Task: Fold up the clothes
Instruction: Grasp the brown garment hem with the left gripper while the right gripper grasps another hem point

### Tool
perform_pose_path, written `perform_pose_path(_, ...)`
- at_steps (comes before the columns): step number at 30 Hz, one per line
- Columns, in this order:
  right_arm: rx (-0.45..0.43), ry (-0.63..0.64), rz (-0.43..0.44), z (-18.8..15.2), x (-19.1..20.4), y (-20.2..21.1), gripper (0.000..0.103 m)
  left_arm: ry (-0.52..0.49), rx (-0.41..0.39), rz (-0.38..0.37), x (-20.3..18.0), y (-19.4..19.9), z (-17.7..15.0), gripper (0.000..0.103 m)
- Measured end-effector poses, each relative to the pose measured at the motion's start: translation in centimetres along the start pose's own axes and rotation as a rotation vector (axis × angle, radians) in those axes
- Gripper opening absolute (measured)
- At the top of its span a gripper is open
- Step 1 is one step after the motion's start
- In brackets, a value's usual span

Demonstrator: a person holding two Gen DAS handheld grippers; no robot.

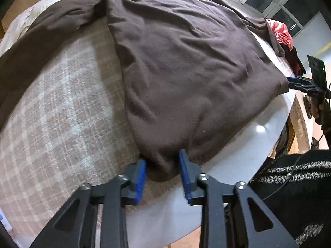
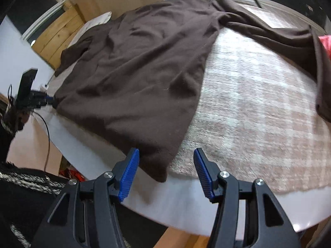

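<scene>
A brown sweater lies spread front-down on a pink checked mat that covers a white round table. One sleeve trails off to the left. My left gripper points steeply down at the near hem, and a bunched corner of the sweater is pinched between its blue pads. In the right wrist view the sweater ends in its other hem corner. That corner lies loose between the spread fingers of my right gripper, touching neither pad.
Crumpled red cloth lies at the far right table edge. A white cushion sits at the back left. Wooden boards lean behind the table. The person's black-and-white knit garment is close beside the near rim.
</scene>
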State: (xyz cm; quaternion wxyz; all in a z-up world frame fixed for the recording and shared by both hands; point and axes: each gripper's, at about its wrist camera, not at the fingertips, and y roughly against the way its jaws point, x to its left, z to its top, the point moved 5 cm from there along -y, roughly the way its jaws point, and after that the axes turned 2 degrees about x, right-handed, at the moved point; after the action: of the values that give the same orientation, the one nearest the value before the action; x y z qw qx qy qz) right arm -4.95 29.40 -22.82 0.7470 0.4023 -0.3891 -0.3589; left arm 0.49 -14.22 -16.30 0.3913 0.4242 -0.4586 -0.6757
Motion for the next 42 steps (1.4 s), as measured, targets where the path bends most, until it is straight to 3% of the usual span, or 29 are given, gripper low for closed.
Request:
perform_pose_path(1,0.002,0.013,0.019,0.1,0.3,-0.3,0.042,0.002,-0.003,-0.009,0.0,0.1,0.1,0.012)
perform_pose_path(2,0.008,0.028,0.031,0.3,0.6,-0.6,0.014,0.006,-0.009,-0.02,0.0,0.3,0.3,0.007)
perform_pose_path(3,0.015,0.044,0.027,0.5,0.9,-0.5,0.008,0.008,-0.019,-0.027,-0.1,0.7,0.5,0.005)
perform_pose_path(5,-0.002,0.066,0.02,1.3,1.6,0.8,0.008,-0.006,-0.042,-0.026,-0.5,2.0,0.9,0.005)
perform_pose_path(11,-0.165,0.014,0.163,4.3,2.5,11.4,0.007,-0.021,-0.161,-0.044,-1.6,10.7,1.8,0.004)
perform_pose_path(13,-0.163,-0.067,0.194,4.8,1.1,12.1,0.007,-0.027,-0.183,-0.03,-1.6,13.1,2.0,0.004)
perform_pose_path(14,-0.127,-0.099,0.155,4.8,0.2,11.1,0.011,-0.027,-0.176,-0.014,-1.2,13.3,2.2,0.005)
perform_pose_path(16,-0.01,-0.128,0.006,3.9,-1.9,7.7,0.022,-0.011,-0.119,0.013,0.2,11.5,2.9,0.013)
perform_pose_path(17,0.06,-0.135,-0.085,3.3,-2.9,5.9,0.022,-0.001,-0.068,0.043,1.0,9.6,2.6,0.019)
perform_pose_path(18,0.11,-0.142,-0.138,2.7,-3.6,4.5,0.022,0.003,-0.019,0.083,1.8,7.8,2.2,0.017)
perform_pose_path(21,0.143,-0.172,-0.092,1.1,-4.3,3.1,0.023,0.017,0.109,0.182,4.0,3.3,0.8,0.017)
perform_pose_path(25,0.078,-0.229,0.004,1.0,-4.6,2.9,0.04,0.06,0.039,0.074,3.7,4.0,0.3,0.023)
perform_pose_path(27,0.083,-0.234,0.032,0.8,-4.5,2.1,0.04,0.059,0.043,0.026,3.3,3.3,0.2,0.029)
perform_pose_path(32,0.112,-0.186,0.051,0.1,-3.6,0.5,0.04,0.022,0.102,-0.005,2.1,0.3,-0.3,0.03)
perform_pose_path(37,0.082,-0.137,0.053,0.7,-2.3,-0.4,0.041,0.015,0.059,-0.043,1.4,-0.5,0.6,0.03)
perform_pose_path(38,0.078,-0.122,0.057,0.8,-2.0,-0.6,0.041,-0.001,0.051,-0.041,1.1,-0.7,0.9,0.029)
perform_pose_path(40,0.084,-0.091,0.061,1.0,-1.5,-0.8,0.038,-0.038,0.052,-0.049,0.3,-0.8,1.2,0.014)
perform_pose_path(41,0.093,-0.085,0.058,1.2,-1.3,-0.9,0.014,-0.058,0.06,-0.054,-0.3,-0.6,1.2,0.006)
perform_pose_path(42,0.108,-0.098,0.072,1.3,-1.4,-0.8,0.006,-0.068,0.066,-0.06,-0.8,-0.3,1.1,0.006)
